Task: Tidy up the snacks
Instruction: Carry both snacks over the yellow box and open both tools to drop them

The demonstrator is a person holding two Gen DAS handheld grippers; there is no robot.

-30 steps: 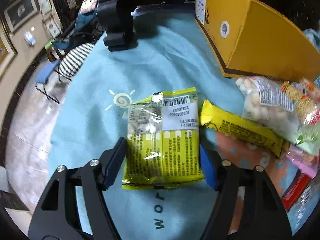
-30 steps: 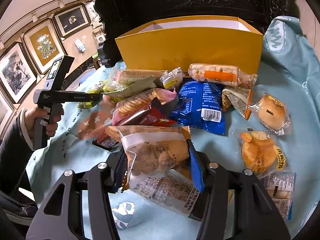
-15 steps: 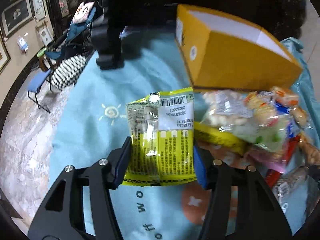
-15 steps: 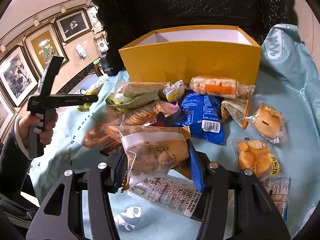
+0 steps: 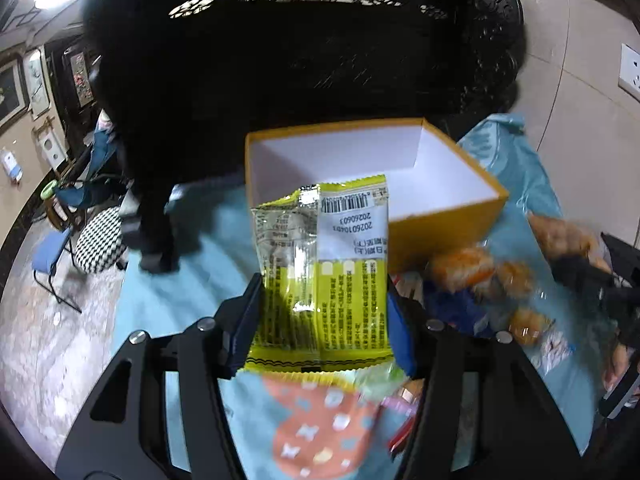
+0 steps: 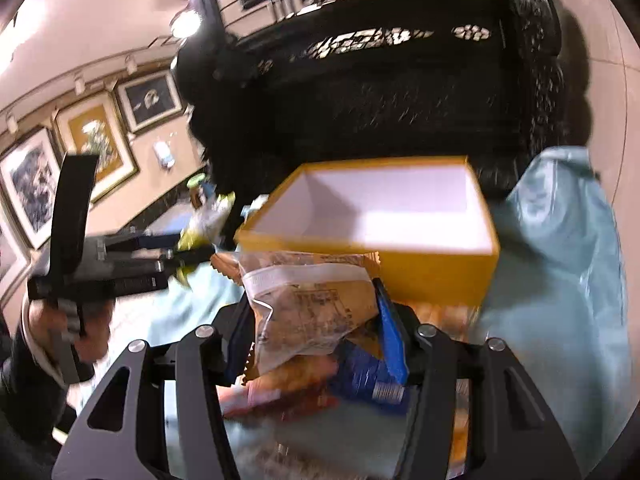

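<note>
Tools – two | left tool point(image 5: 320, 320) clamps one yellow packet point(image 5: 324, 272) | right tool point(image 6: 316, 328) clamps one clear packet point(image 6: 308, 308) | one yellow box point(image 5: 440, 220)

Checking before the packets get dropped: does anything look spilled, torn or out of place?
Nothing stands out. The left hand-held gripper holds a sealed yellow packet and the right hand-held gripper a sealed clear packet, both raised near the open yellow box, whose visible inside is bare. The heap below is too blurred to judge.
</note>
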